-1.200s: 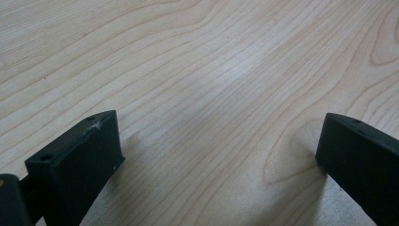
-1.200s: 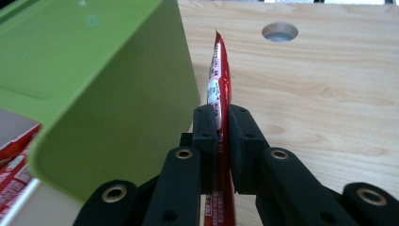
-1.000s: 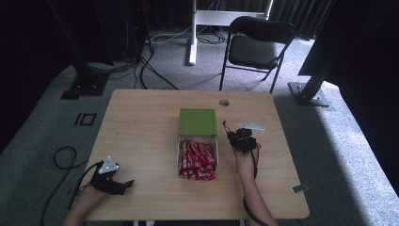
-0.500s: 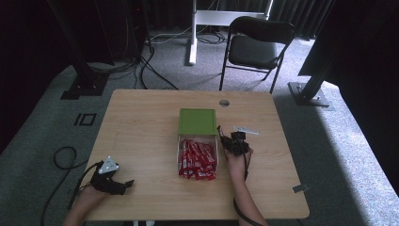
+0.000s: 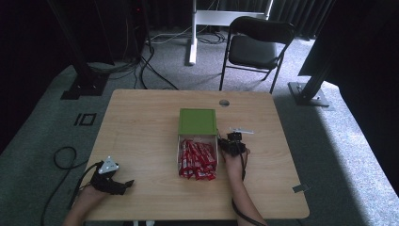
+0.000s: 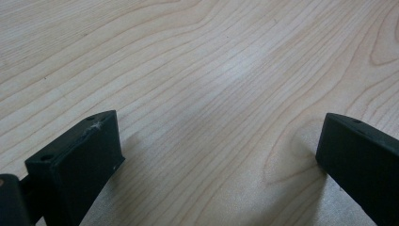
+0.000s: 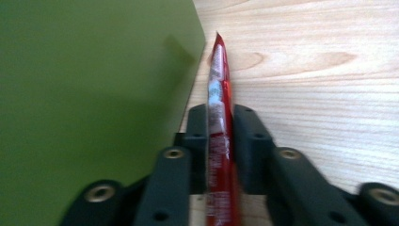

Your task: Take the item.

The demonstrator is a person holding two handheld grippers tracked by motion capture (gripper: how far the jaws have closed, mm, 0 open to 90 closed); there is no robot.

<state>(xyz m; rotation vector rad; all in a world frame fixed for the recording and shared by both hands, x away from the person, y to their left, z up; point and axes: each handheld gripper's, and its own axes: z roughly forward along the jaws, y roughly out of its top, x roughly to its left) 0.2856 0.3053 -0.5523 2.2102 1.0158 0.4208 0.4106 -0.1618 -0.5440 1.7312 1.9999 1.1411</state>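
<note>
- The right hand-held gripper [image 7: 220,127] is clenching a red packet [image 7: 219,117] edge-on between its jaws; in the right gripper view the packet is standing up thin and narrow, its pointed tip reaching out past the jaw ends over the table [image 7: 320,70].
- In that same view the green lid [image 7: 89,94] is sitting just to the left of the held packet, its edge running close alongside it; whether the two are touching I cannot tell.
- In the high view the right hand-held gripper [image 5: 232,143] is hovering just beside the right edge of the clear box [image 5: 179,143], near the corner where the green lid [image 5: 197,121] is meeting the box.
- The clear box is lying near the middle of the table [image 5: 141,122], and a heap of red packets [image 5: 196,160] is filling it and spilling over its near end.
- A small white object [image 5: 241,130] is lying on the table just beyond the right hand-held gripper; it is too small to identify.
- The left hand-held gripper [image 5: 112,176] is resting at the near left corner of the table, well apart from the box, with its grey three-cornered plate [image 5: 110,165] facing up.
- In the left gripper view the left hand-held gripper [image 6: 216,150] is released, its two black jaws spread wide with bare wood grain between them.
- A black folding chair [image 5: 258,44] is standing on the grey carpet beyond the far side of the table.
</note>
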